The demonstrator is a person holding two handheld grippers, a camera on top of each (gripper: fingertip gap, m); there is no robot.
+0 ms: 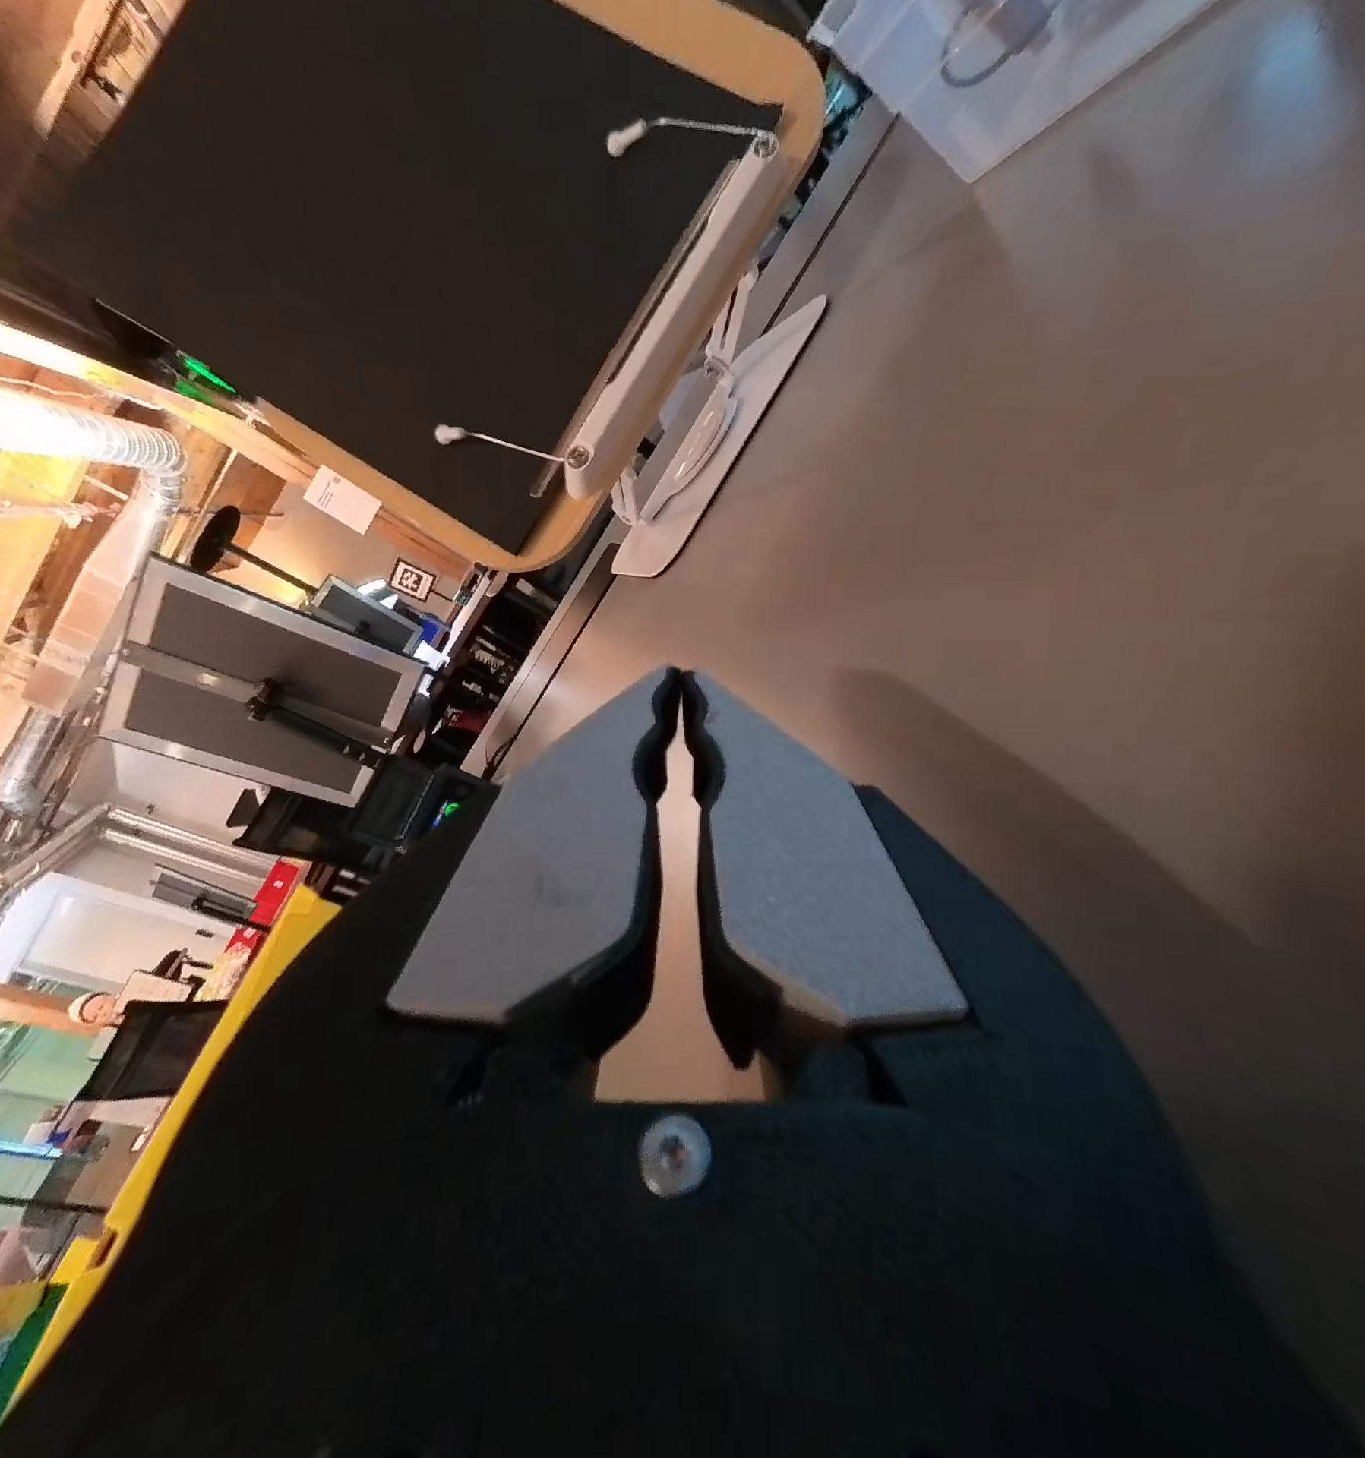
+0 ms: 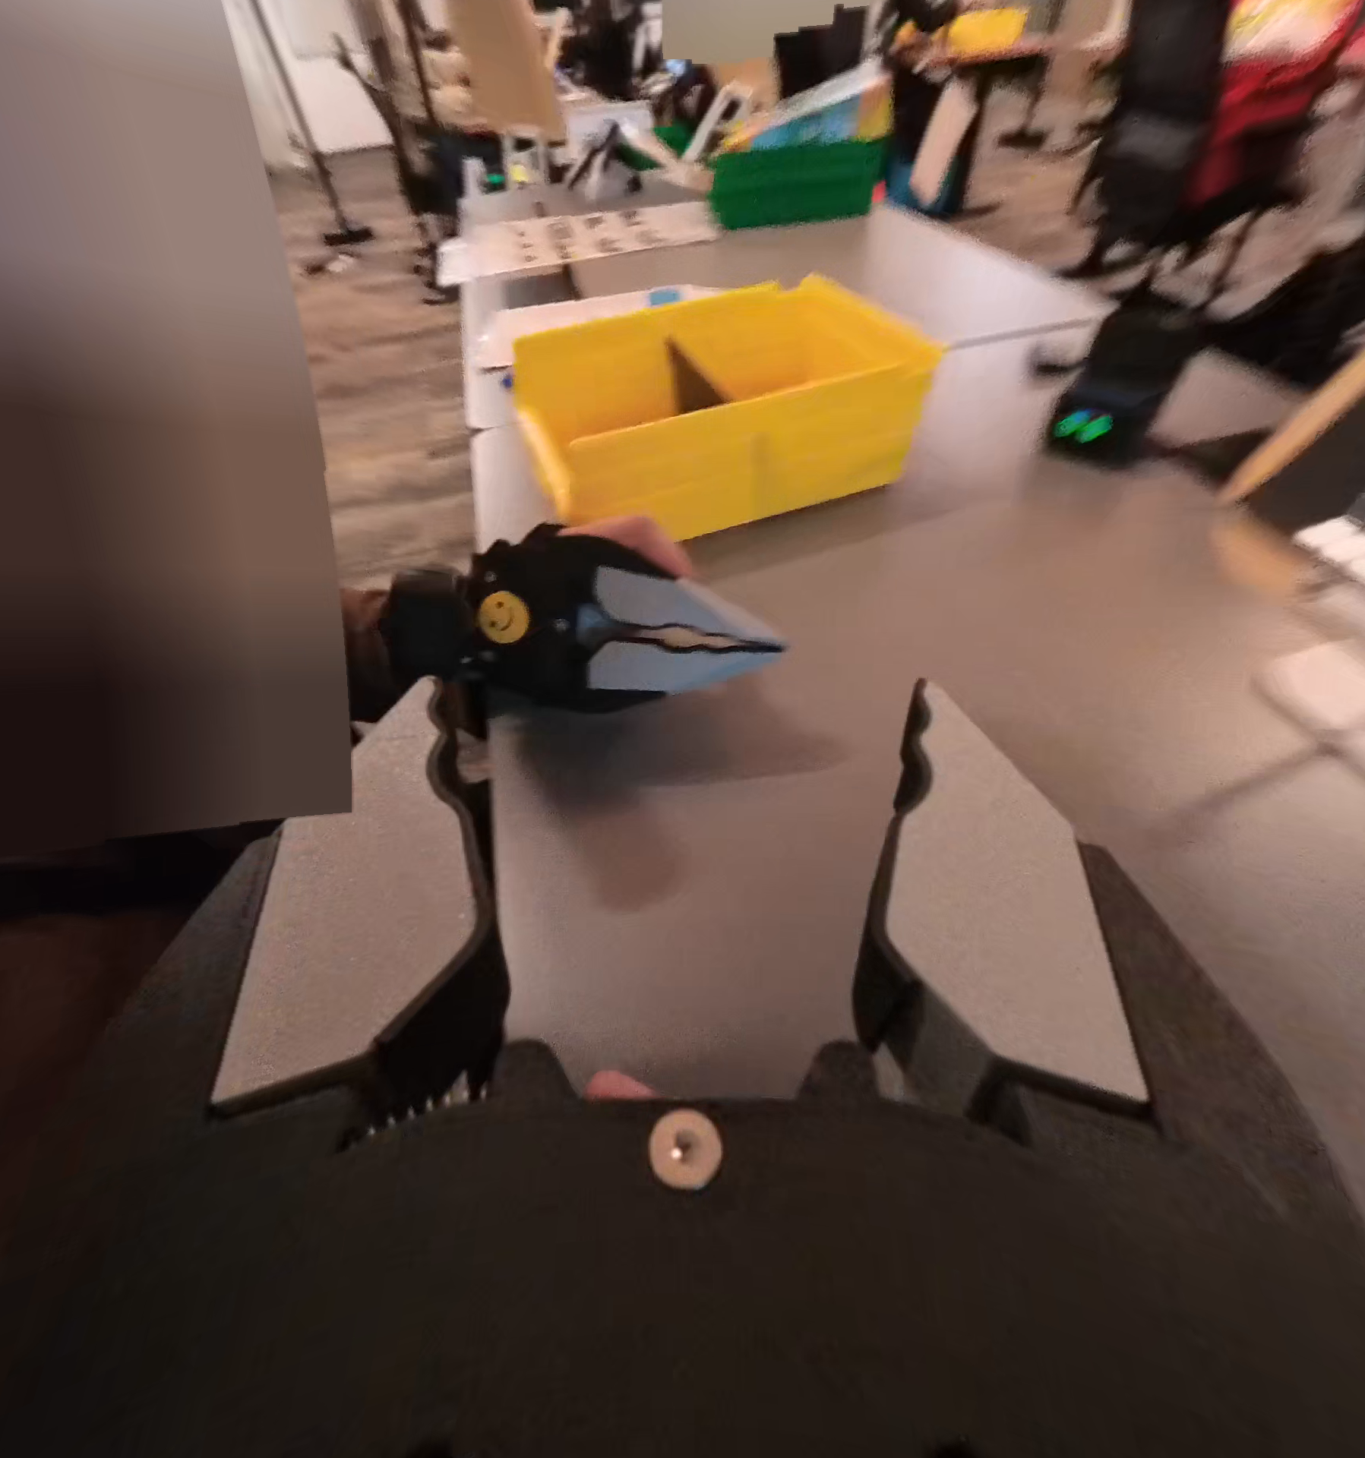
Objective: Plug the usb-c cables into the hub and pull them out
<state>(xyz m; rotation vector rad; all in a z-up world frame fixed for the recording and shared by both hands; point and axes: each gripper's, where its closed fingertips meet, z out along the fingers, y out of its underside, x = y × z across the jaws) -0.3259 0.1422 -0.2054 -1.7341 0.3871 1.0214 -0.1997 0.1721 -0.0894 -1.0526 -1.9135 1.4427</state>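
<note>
In the left wrist view my left gripper (image 1: 680,677) is shut and empty above the grey table (image 1: 1058,631). Far ahead, a long white bar that looks like the hub (image 1: 667,315) sits on a white stand (image 1: 730,426). Two thin cables with white plugs (image 1: 624,142) (image 1: 447,432) stick out from its ends, in front of a black board (image 1: 395,260). In the right wrist view my right gripper (image 2: 676,696) is open and empty over the table (image 2: 979,631). The left gripper (image 2: 774,647) shows there too, shut, held in a hand just ahead and to the left.
A yellow two-part bin (image 2: 726,410) stands on the table beyond the grippers, with a green crate (image 2: 789,181) farther back. A black device with green lights (image 2: 1089,422) stands at the right. Blurred white items (image 2: 1342,671) lie at the right edge. Tip to tip, the grippers are about 20 centimeters apart. Both grippers' tips are roughly 25 centimeters from the hub (image 1: 667,315).
</note>
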